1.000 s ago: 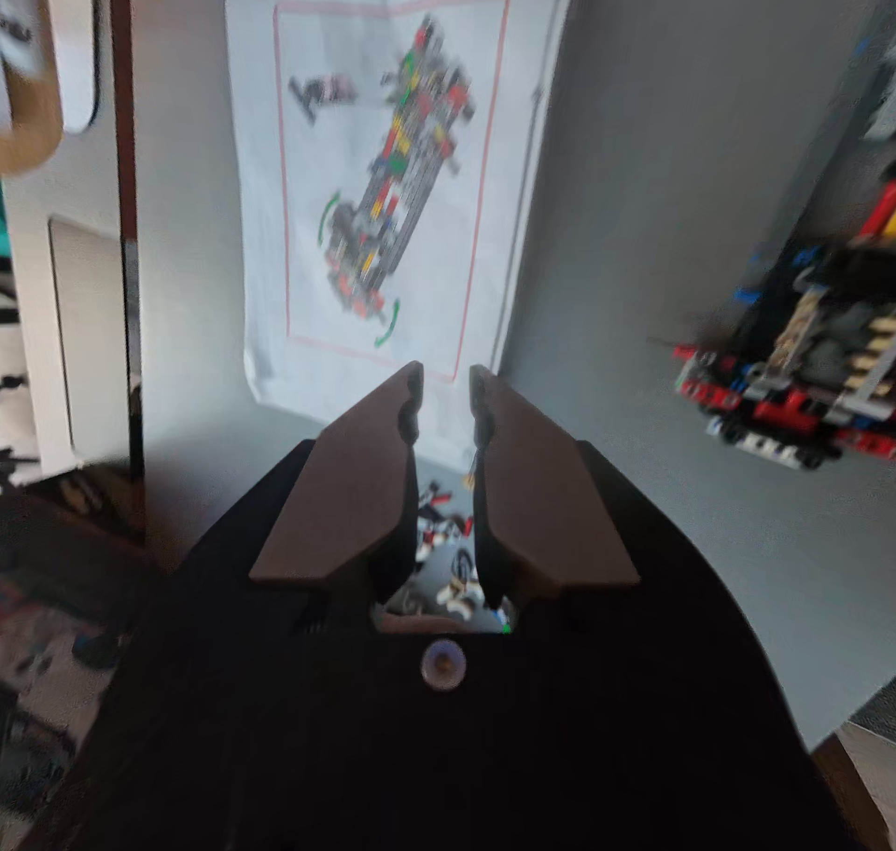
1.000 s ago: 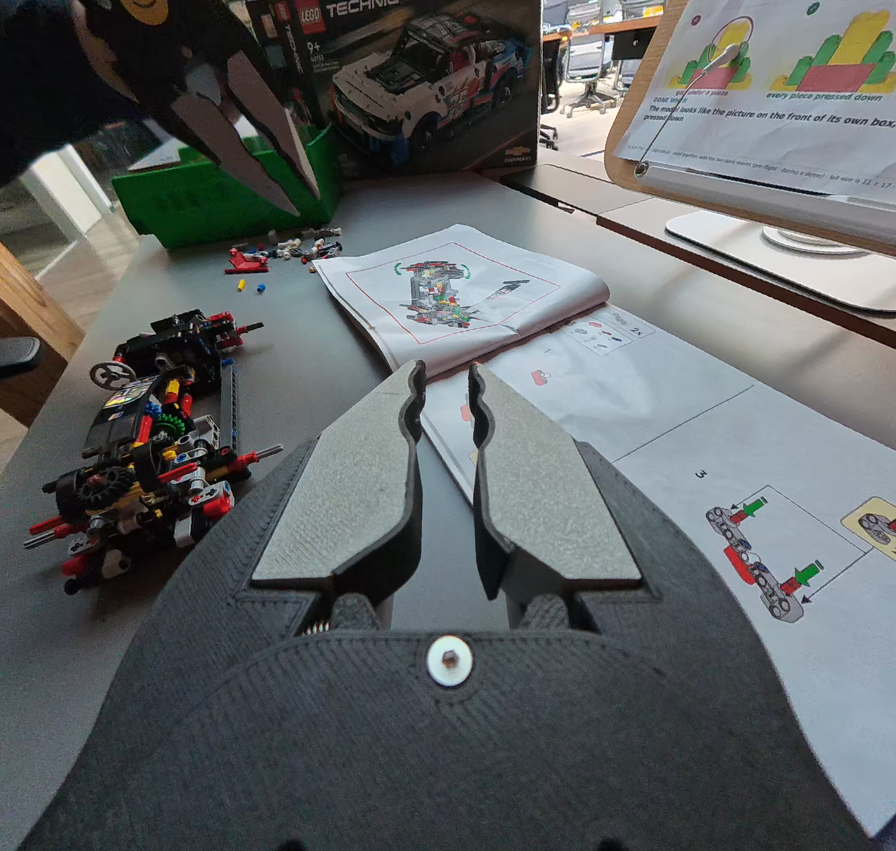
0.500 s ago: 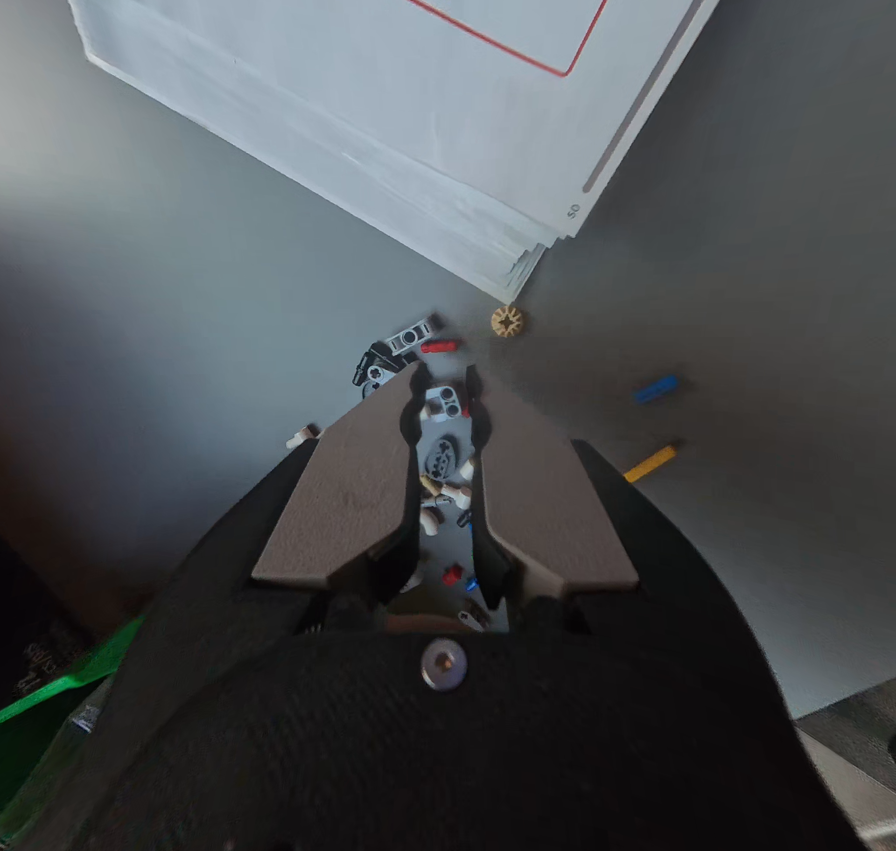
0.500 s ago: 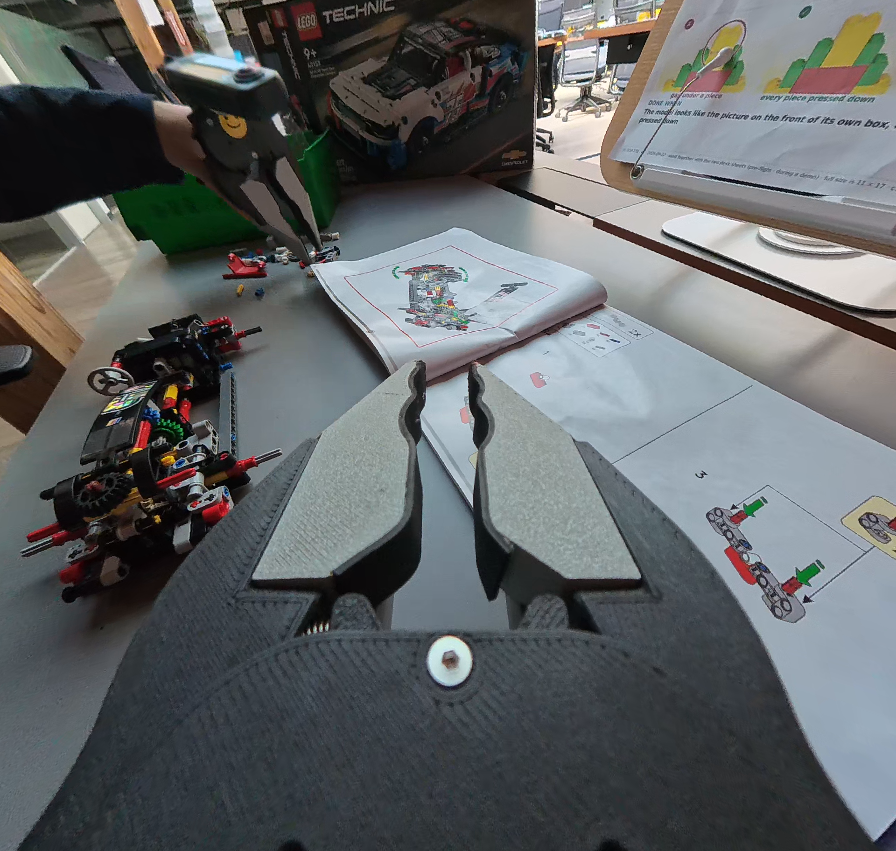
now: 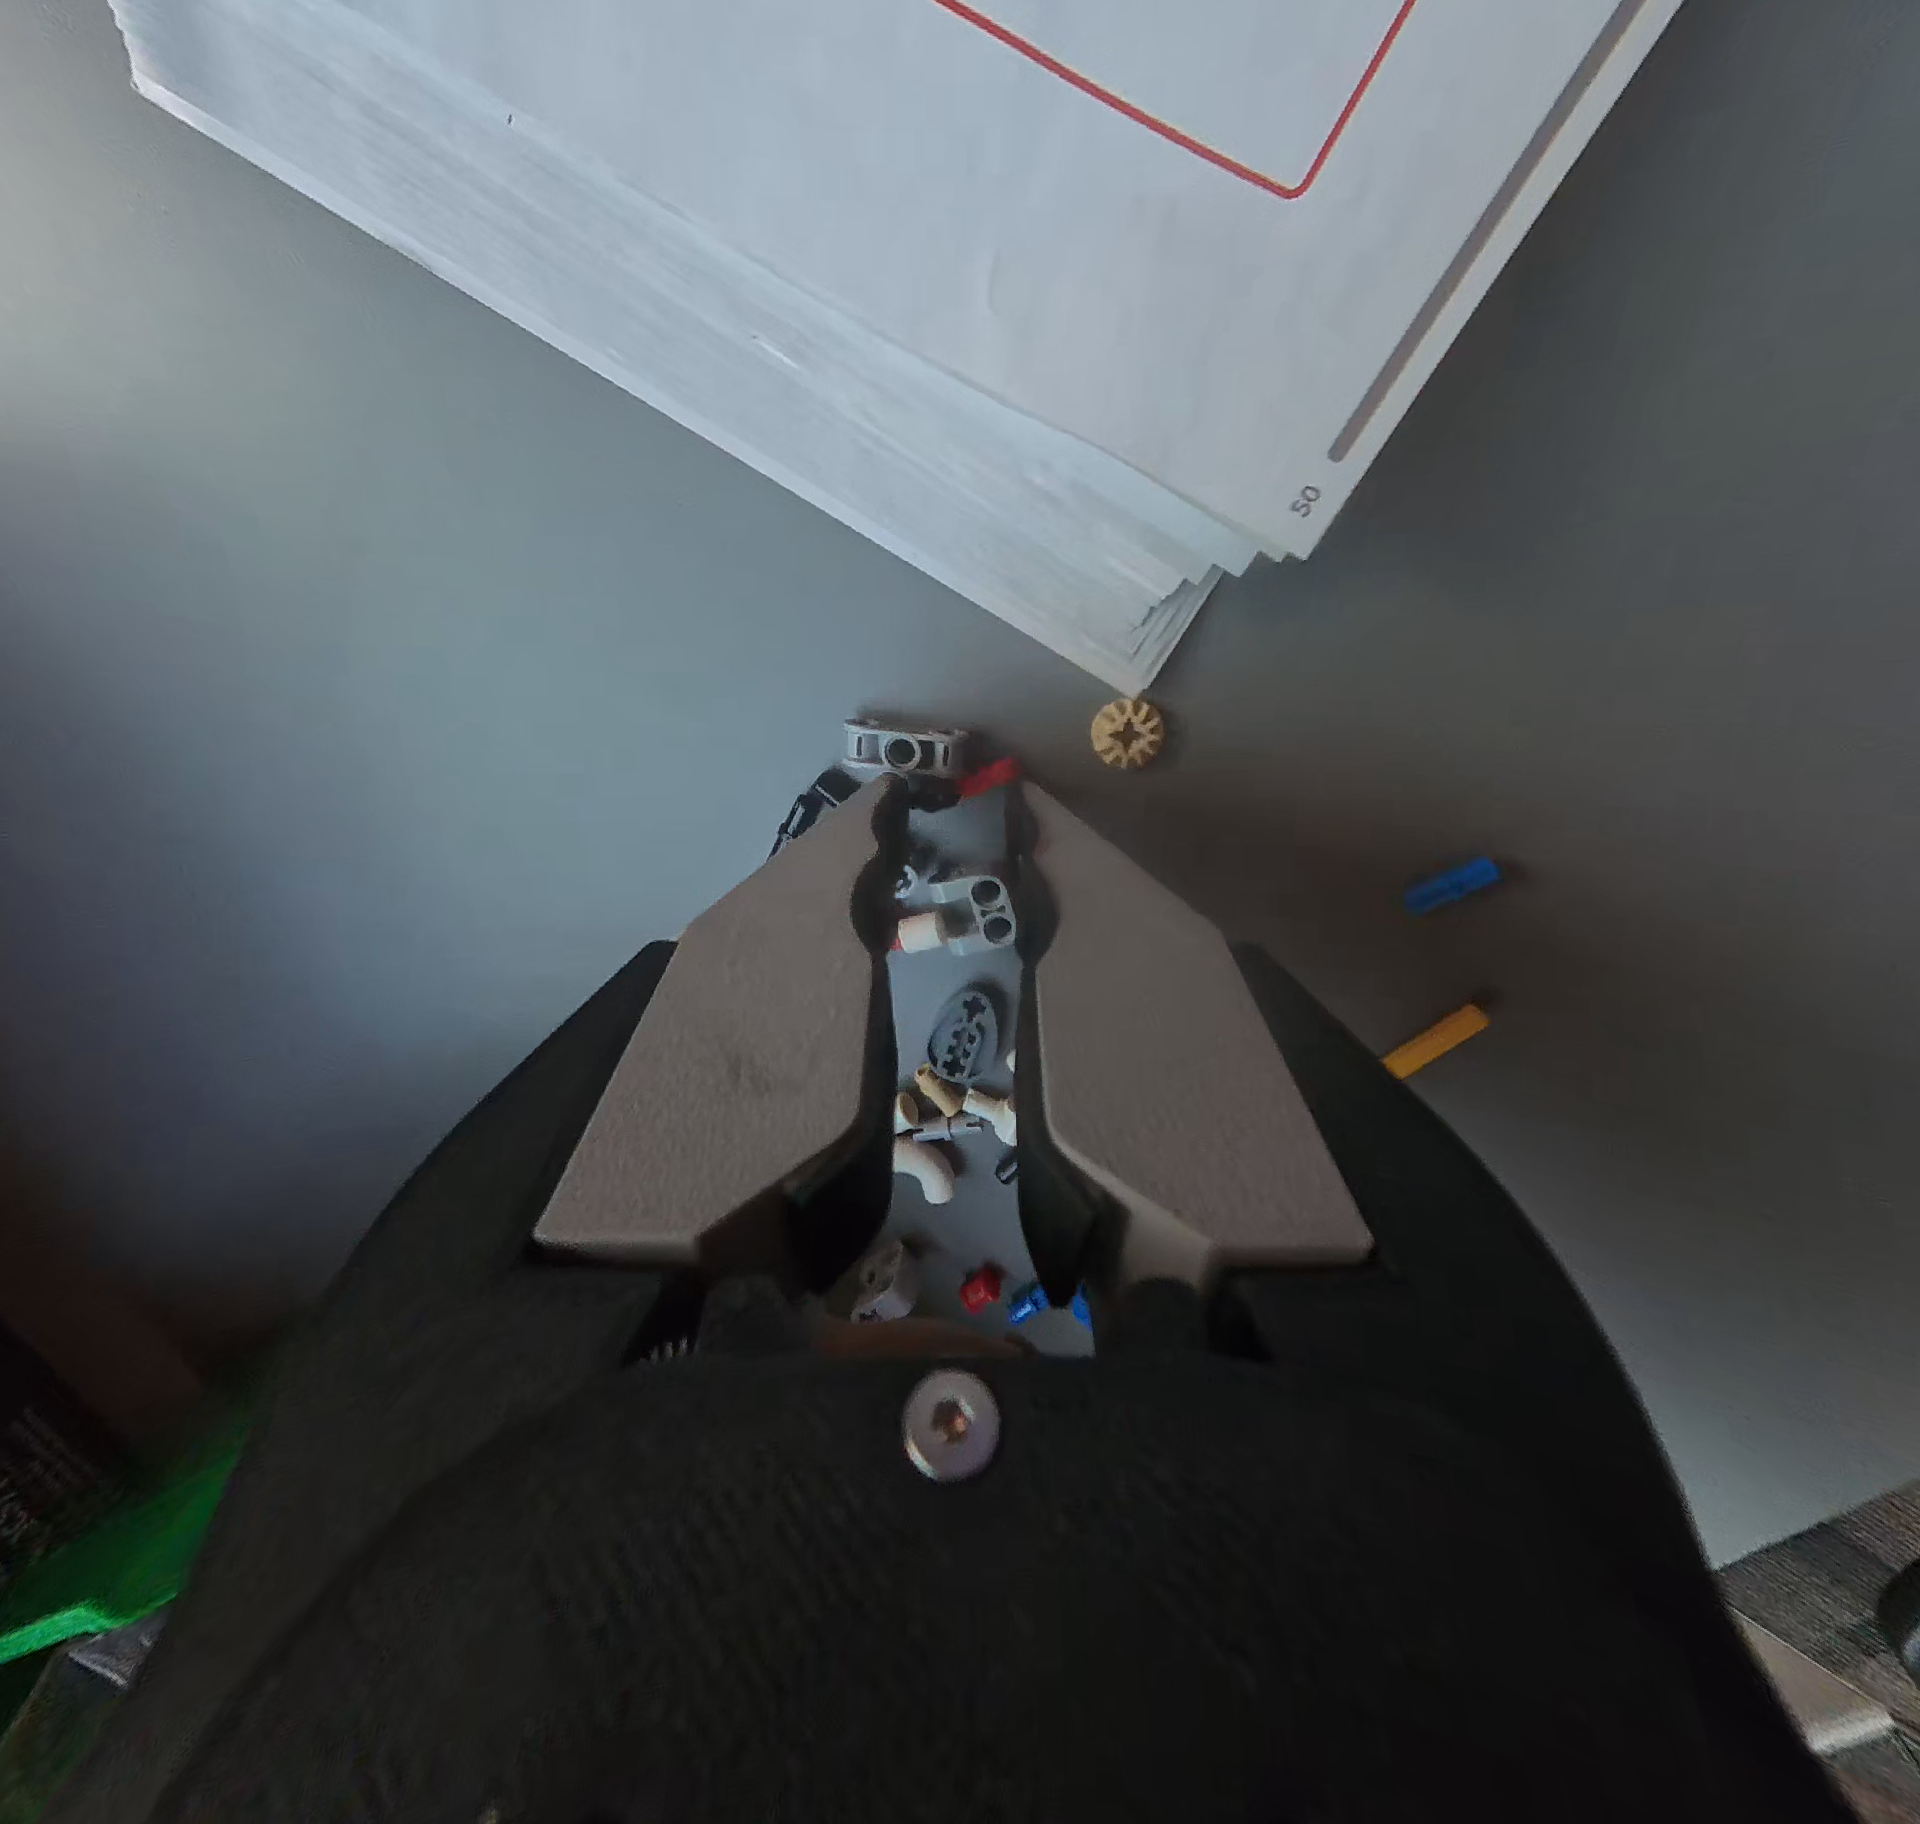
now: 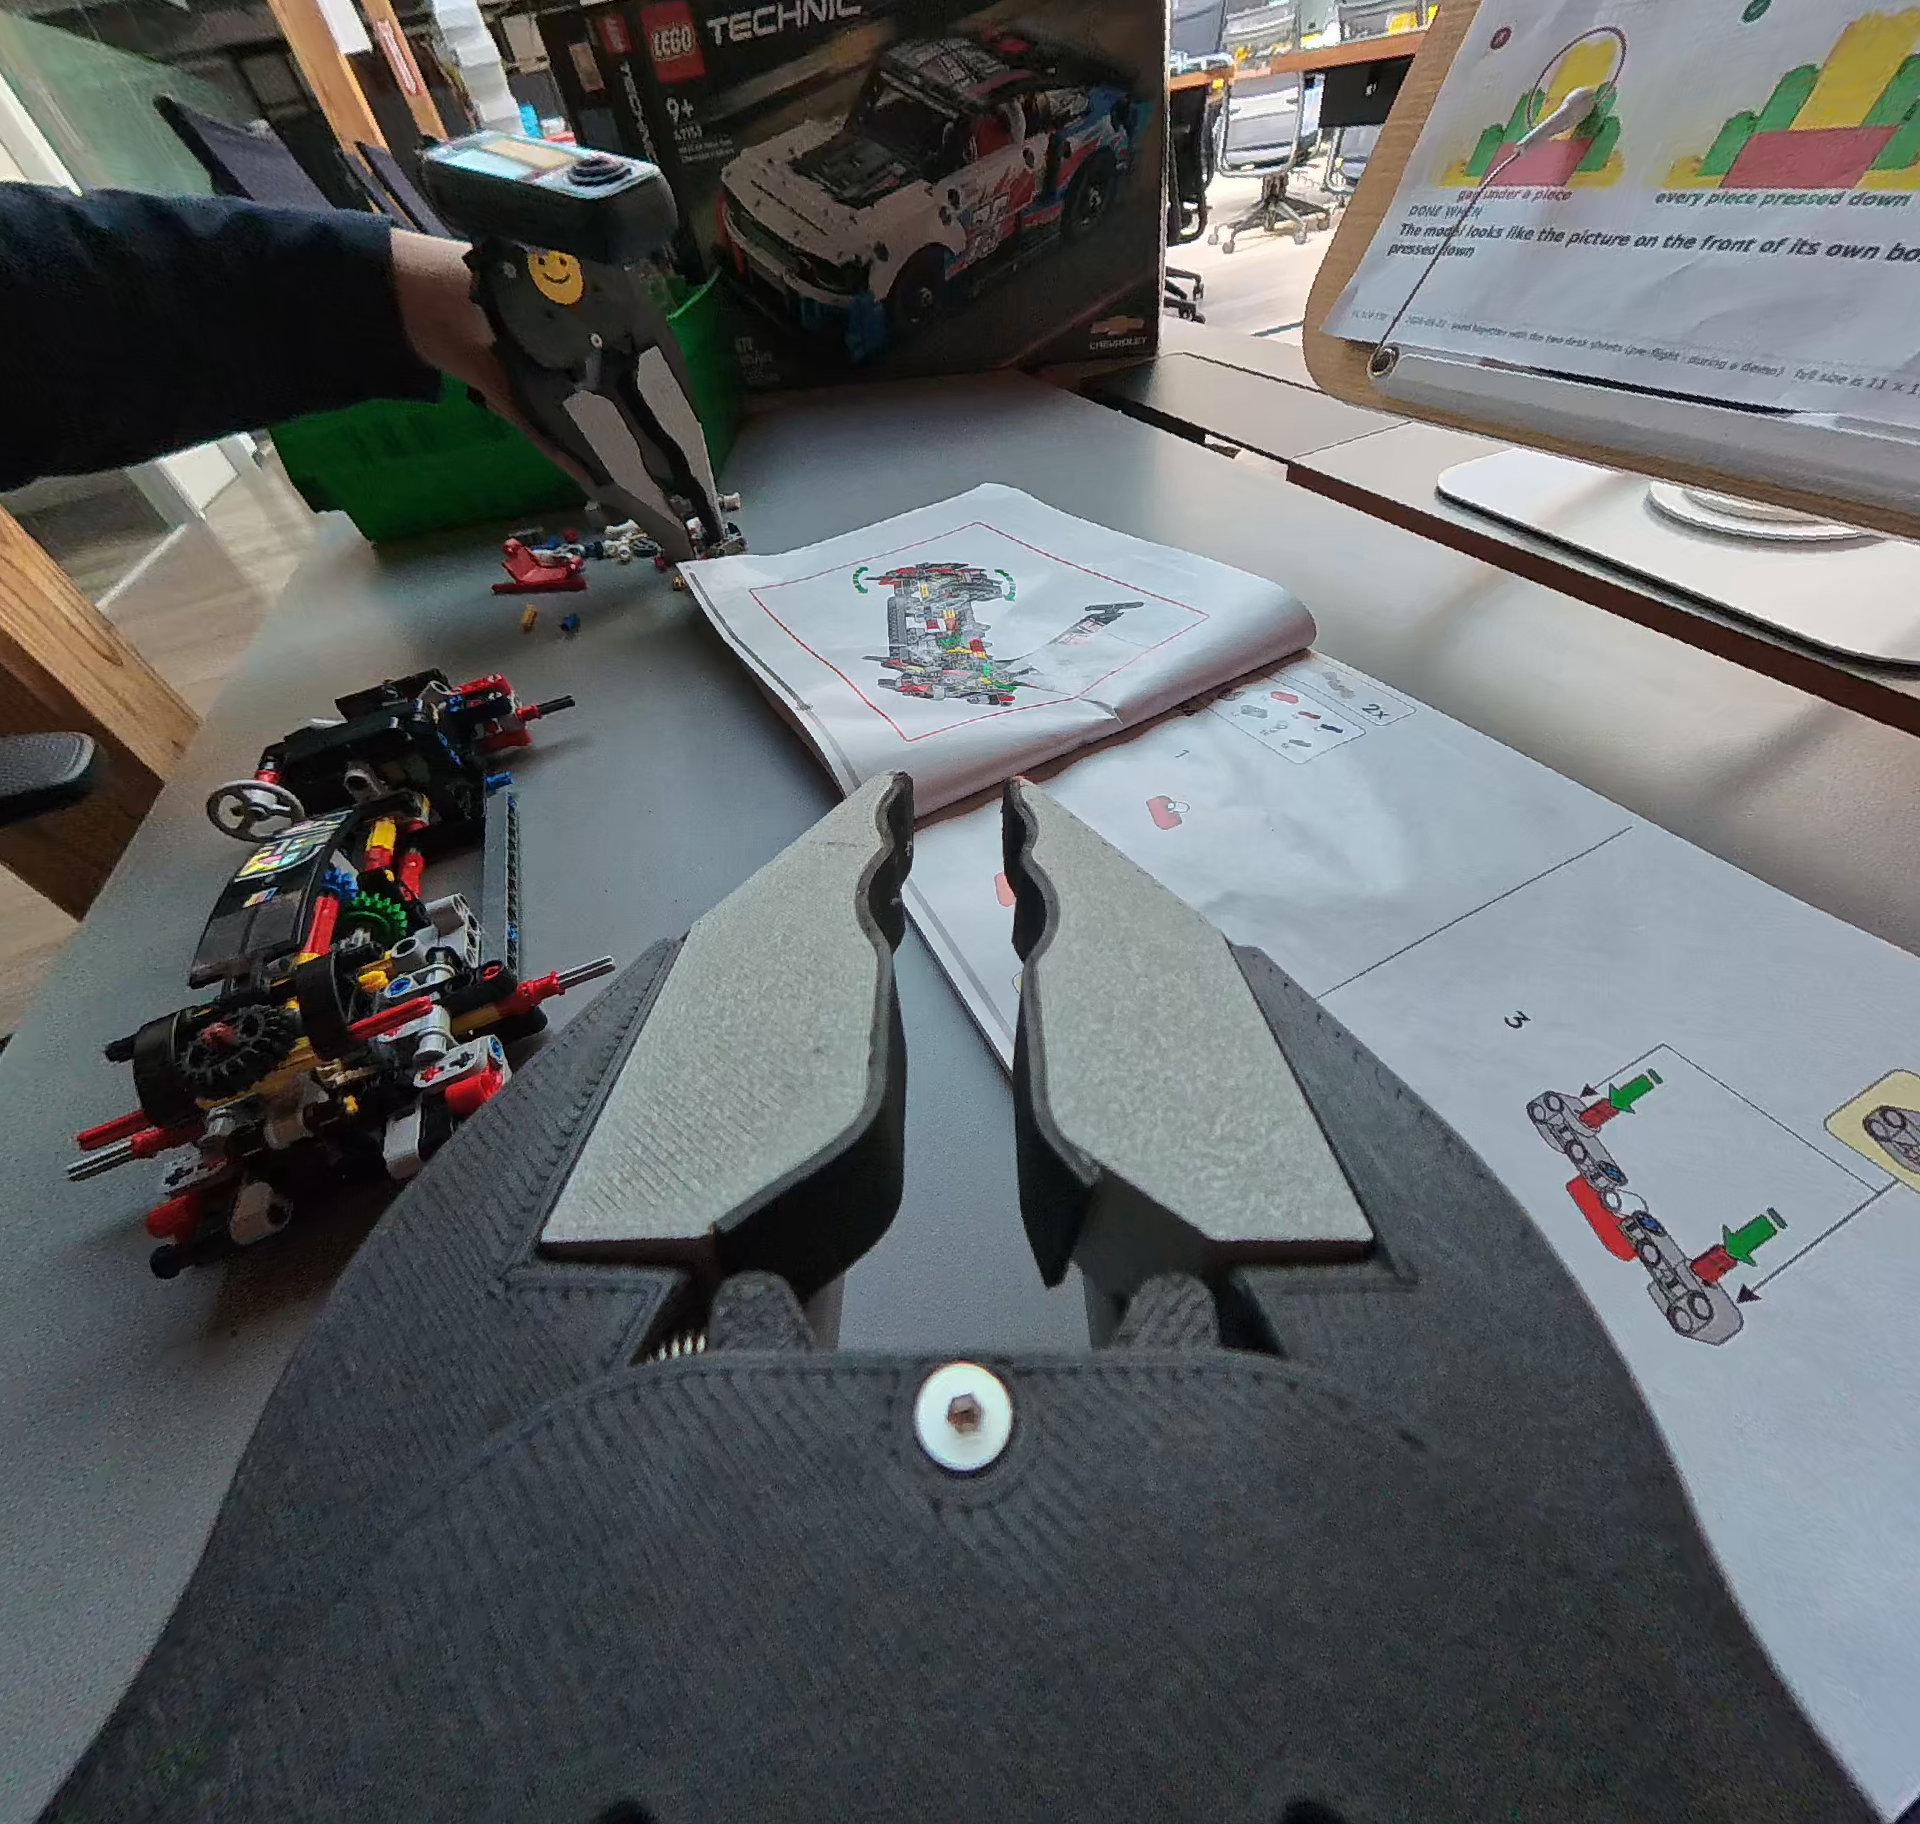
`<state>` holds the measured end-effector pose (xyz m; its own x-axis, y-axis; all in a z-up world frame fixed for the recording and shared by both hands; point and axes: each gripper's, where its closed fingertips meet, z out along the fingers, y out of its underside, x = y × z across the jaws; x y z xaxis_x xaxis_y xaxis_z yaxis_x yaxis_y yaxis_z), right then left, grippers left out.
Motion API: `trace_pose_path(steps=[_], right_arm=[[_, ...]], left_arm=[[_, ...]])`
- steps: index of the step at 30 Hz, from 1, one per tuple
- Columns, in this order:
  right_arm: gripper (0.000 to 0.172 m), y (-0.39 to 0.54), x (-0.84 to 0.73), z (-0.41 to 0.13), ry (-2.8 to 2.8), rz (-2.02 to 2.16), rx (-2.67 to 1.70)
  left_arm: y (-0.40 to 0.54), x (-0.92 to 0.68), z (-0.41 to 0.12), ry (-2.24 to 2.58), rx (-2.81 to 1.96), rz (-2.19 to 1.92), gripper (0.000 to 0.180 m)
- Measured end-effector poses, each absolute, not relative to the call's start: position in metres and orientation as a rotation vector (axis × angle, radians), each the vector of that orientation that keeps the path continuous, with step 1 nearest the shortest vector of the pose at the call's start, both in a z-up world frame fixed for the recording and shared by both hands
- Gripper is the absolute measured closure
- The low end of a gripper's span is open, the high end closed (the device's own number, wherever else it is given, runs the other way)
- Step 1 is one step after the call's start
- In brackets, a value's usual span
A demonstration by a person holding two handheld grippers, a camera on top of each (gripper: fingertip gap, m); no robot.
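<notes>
Grey tabletop (image 6: 665, 798) carries everything here. The left gripper (image 5: 951, 798) points down over a scatter of small loose plastic building pieces (image 5: 951, 1078), its jaws slightly apart and gripping nothing; its tips sit just beside a light grey connector piece (image 5: 902, 748) and a small red pin (image 5: 987, 777), near the corner of a thick white instruction booklet (image 5: 935, 268). The right gripper (image 6: 956, 798) hovers over the open booklet's pages, jaws slightly apart and empty. A partly built black toy car chassis (image 6: 322, 953) lies to its left.
</notes>
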<state>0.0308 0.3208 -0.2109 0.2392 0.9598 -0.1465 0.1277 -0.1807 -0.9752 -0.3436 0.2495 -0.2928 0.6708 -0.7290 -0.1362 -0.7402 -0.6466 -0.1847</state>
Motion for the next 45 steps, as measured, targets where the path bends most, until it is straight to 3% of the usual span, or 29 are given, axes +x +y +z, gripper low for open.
trace_pose_path(steps=[18, 45], right_arm=[[0.159, 0.321, 0.031, -0.211, -1.055, 1.085, -1.547], [0.163, 0.319, 0.030, -0.213, -1.070, 1.088, -1.553]], left_arm=[[0.246, -0.342, -0.286, 1.236, -2.609, 0.105, 0.179], [0.250, -0.335, -0.287, 1.156, -2.651, 0.084, 0.175]])
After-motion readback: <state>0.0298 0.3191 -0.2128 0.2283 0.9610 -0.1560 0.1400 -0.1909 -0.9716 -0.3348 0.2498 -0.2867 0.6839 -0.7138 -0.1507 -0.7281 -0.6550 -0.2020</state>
